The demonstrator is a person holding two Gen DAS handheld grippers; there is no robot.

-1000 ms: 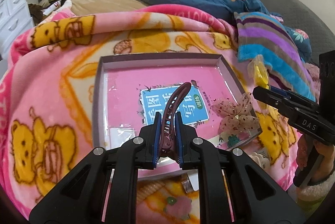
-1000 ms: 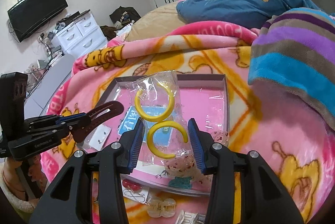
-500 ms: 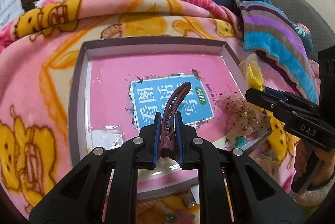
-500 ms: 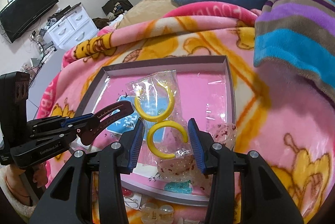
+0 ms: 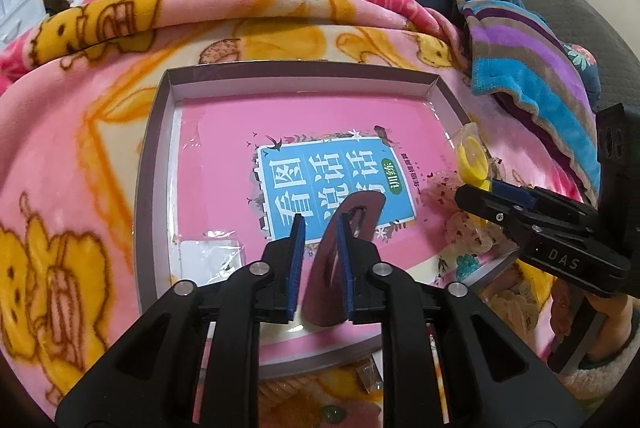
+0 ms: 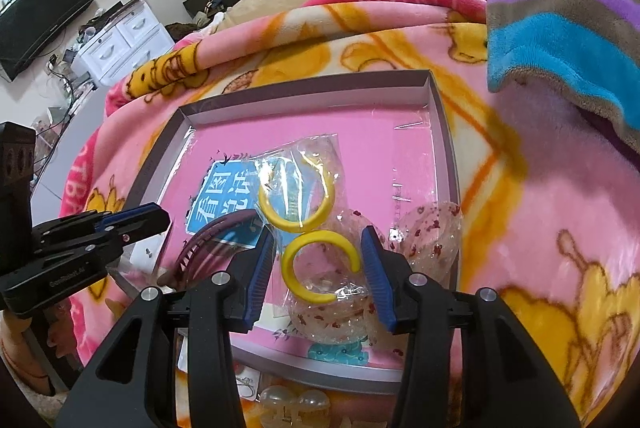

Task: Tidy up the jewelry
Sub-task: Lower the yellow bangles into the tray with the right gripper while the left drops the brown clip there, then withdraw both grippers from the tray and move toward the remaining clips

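Two grippers are seen over a shallow grey-walled tray with a pink printed bottom, set on a pink cartoon blanket spread over the bed. The left gripper is parted to a moderate gap; a maroon hair clip is seen between its blue-padded fingers, leaning against the right-hand pad with clear space left at the other pad, so it is not squeezed, and whether it rests fully on the tray bottom cannot be told. In the right wrist view the same clip is seen lying low over the tray, just ahead of the left gripper. The right gripper is spread wide; between its fingers a clear plastic bag with two yellow open hoops is seen, the nearer hoop lying between the pads with gaps on both sides, the farther one just beyond the fingertips. Whether the bag is held or simply lies on the tray cannot be told. Under and to the right of those fingers, translucent red-speckled hair ornaments are found at the tray's near right corner. A clear claw clip is seen on the blanket below the tray's near wall. From the left wrist view, the right gripper and the yellow hoops are seen right of the left fingers.
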